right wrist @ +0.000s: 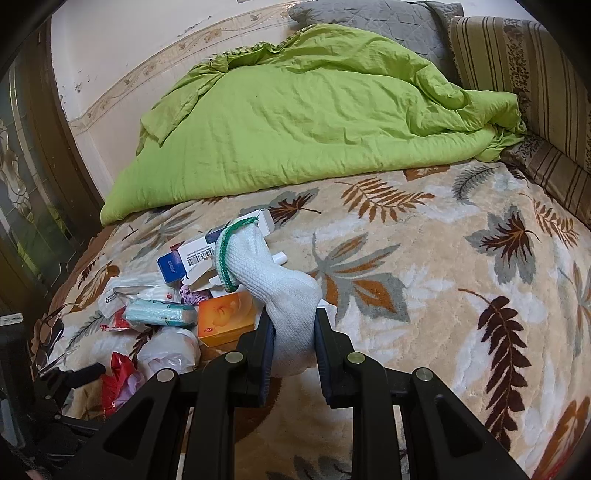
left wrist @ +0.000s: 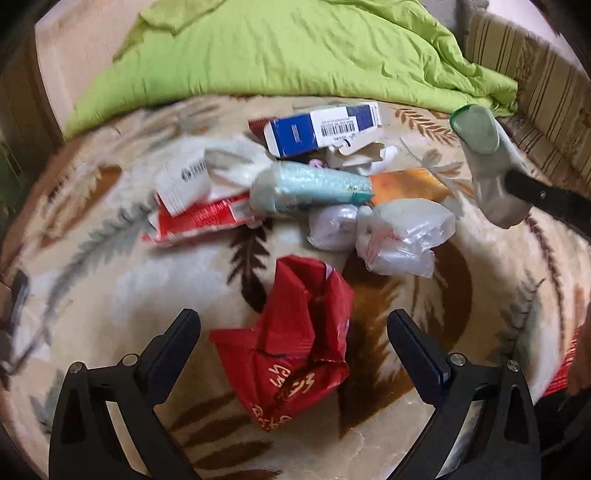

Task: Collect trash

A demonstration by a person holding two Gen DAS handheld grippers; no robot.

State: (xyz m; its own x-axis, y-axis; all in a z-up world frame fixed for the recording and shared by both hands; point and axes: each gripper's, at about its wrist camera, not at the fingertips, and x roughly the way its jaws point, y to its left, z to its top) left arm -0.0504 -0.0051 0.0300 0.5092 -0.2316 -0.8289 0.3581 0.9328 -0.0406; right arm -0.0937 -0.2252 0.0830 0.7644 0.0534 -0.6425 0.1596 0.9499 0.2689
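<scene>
Trash lies heaped on the leaf-patterned blanket (left wrist: 122,295). A crumpled red wrapper (left wrist: 291,350) sits between the fingers of my left gripper (left wrist: 293,343), which is open around it without clamping it. Behind it are a blue-and-white box (left wrist: 321,129), a pale teal packet (left wrist: 314,186), a red-and-white pack (left wrist: 199,218), an orange box (right wrist: 226,318) and clear plastic bags (left wrist: 402,236). My right gripper (right wrist: 293,325) is shut on a white knitted glove with a green cuff (right wrist: 266,277), held up above the blanket; in the left wrist view the white knitted glove (left wrist: 491,166) hangs at the right.
A rumpled lime-green duvet (right wrist: 314,122) covers the back of the bed. Striped brown cushions (right wrist: 524,74) line the right side and a grey pillow (right wrist: 369,14) sits behind. A dark wooden door frame (right wrist: 48,129) stands at the left. Bare blanket (right wrist: 461,277) spreads to the right of the heap.
</scene>
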